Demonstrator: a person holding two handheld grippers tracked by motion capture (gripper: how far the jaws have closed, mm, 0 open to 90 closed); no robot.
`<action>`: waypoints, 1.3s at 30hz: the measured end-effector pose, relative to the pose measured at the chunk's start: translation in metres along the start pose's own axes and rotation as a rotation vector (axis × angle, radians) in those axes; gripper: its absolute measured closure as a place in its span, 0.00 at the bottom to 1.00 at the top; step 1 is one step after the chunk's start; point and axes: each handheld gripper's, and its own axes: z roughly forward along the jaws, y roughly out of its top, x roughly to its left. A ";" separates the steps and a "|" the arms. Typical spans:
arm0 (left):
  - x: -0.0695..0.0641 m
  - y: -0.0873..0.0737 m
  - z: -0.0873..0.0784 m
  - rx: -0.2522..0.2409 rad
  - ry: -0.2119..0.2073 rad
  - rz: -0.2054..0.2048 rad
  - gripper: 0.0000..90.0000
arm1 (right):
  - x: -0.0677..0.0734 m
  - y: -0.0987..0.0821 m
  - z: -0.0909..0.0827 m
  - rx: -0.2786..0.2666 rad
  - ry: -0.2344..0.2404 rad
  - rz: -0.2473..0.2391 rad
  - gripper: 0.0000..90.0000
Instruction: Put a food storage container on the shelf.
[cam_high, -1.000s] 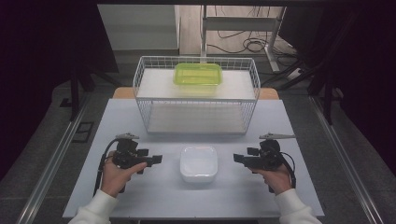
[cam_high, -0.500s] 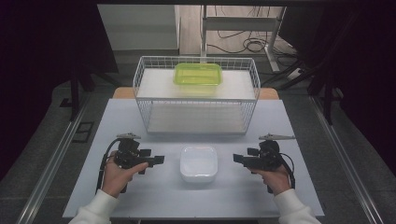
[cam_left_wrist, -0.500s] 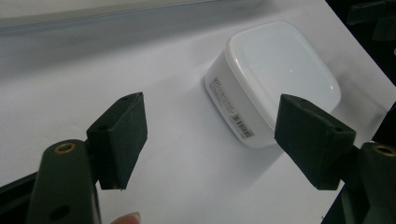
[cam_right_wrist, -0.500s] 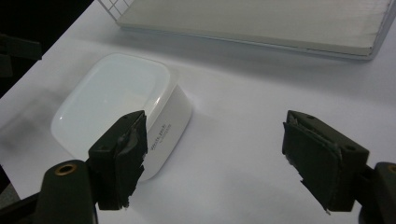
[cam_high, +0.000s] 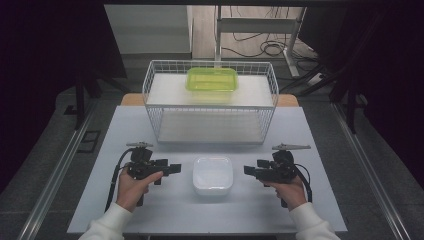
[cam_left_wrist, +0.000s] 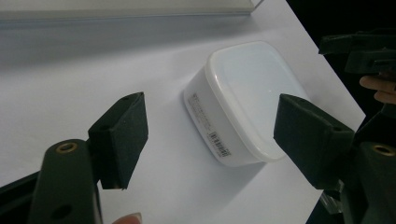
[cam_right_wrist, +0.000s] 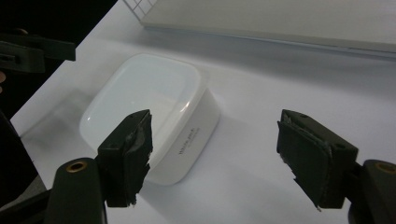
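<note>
A white lidless plastic container (cam_high: 212, 175) sits on the table between my two grippers, near the front edge. My left gripper (cam_high: 175, 168) is to its left, pointing at it, jaws wide open and empty. My right gripper (cam_high: 248, 171) faces it from the right. Its jaws have just been closing a little, still stand open, and nothing is between them. In the left gripper view the container (cam_left_wrist: 243, 98) lies ahead, beyond the open left gripper (cam_left_wrist: 215, 128). In the right gripper view the container (cam_right_wrist: 149, 102) lies ahead left of the open right gripper (cam_right_wrist: 219, 144).
A white wire basket (cam_high: 150, 95) stands at the back of the pale table (cam_high: 165, 215). A green lidded container (cam_high: 212, 79) rests on a white board inside the basket. Bare table surface lies in front of the basket and beside both hands.
</note>
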 end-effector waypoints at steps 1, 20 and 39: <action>0.000 0.000 0.000 0.000 0.000 0.000 0.28 | 0.001 0.000 0.002 0.002 0.003 -0.003 0.30; 0.009 0.003 0.043 0.073 -0.133 -0.173 0.40 | 0.000 0.008 0.036 0.065 0.102 0.144 0.46; 0.014 -0.006 0.060 0.105 -0.239 -0.258 0.58 | -0.005 -0.002 0.057 0.128 0.226 0.238 0.64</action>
